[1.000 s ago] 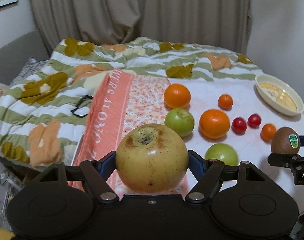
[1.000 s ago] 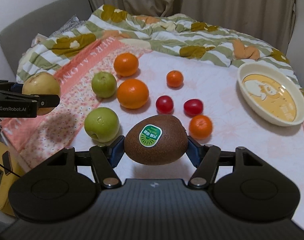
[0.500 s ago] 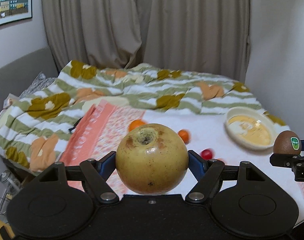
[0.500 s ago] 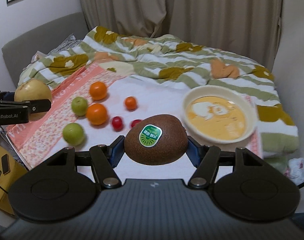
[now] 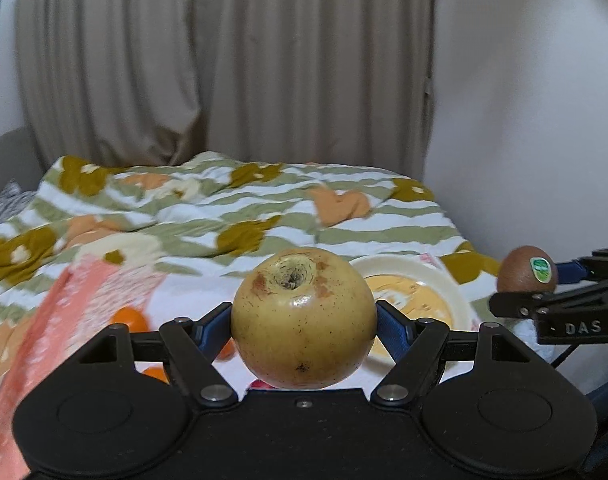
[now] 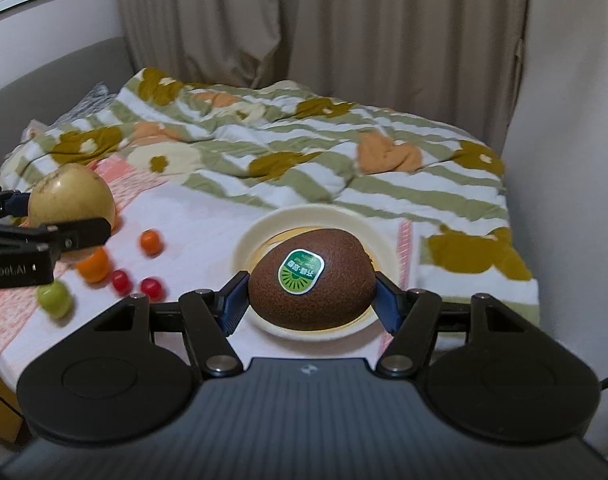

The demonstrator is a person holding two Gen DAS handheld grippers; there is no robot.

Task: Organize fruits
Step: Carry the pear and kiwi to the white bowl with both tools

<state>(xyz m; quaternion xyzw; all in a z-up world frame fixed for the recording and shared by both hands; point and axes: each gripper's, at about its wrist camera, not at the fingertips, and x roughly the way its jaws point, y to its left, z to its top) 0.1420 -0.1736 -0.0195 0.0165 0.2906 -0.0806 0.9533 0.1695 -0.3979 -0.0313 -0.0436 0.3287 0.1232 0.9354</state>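
Small fruits (image 6: 120,282) lie left of the bowl (image 6: 384,232).

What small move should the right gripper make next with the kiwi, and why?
Probably lower the right gripper toward the cream bowl and release there: it is shut on the kiwi, which appears lined up with the bowl, and nothing shows inside the bowl.

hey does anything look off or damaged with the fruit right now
The yellow apple in the left claw has brown blotches around its stem pit and a small dark spot low down. The kiwi in the right claw looks fine.
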